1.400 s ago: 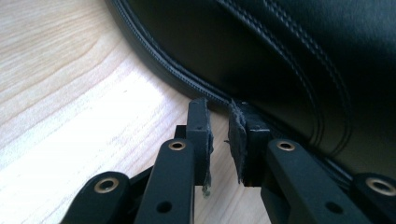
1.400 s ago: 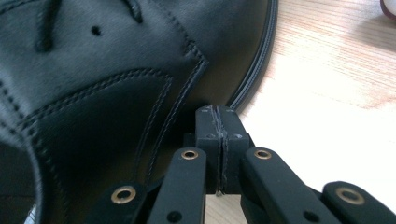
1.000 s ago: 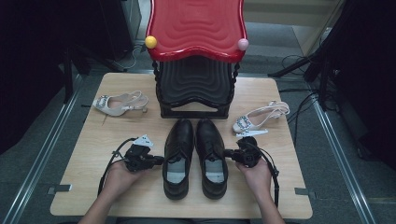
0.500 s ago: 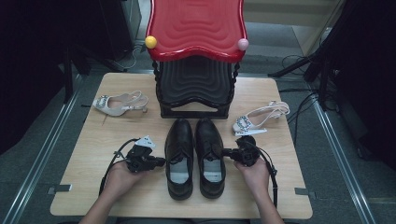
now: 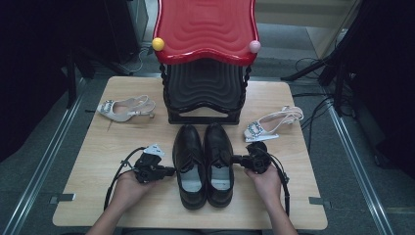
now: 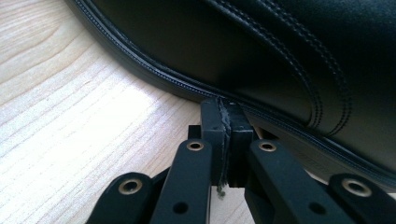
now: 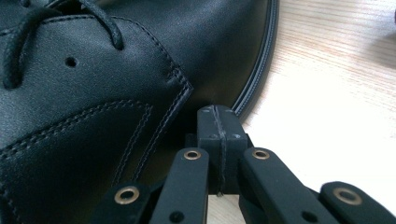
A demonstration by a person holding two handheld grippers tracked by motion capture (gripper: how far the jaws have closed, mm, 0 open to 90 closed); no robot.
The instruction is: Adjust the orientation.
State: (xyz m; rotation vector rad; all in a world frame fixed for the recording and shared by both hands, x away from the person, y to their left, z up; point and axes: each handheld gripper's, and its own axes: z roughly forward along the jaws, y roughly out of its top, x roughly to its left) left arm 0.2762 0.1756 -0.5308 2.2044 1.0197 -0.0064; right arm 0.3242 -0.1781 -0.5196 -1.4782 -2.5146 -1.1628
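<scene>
My left tool (image 5: 170,171) has just finished closing to empty, clenched jaws against the left black shoe (image 5: 190,164), mirroring the clenched right tool (image 5: 236,158) at the right black shoe (image 5: 218,161), so I'd judge the pair mid-table (image 5: 98,147) is squared for pushing.

No text, label, brand, number or sign can be read in any of the views. The insoles of the two black shoes (image 5: 203,164) are pale and may bear a print, but it is too small and blurred to make out.
</scene>
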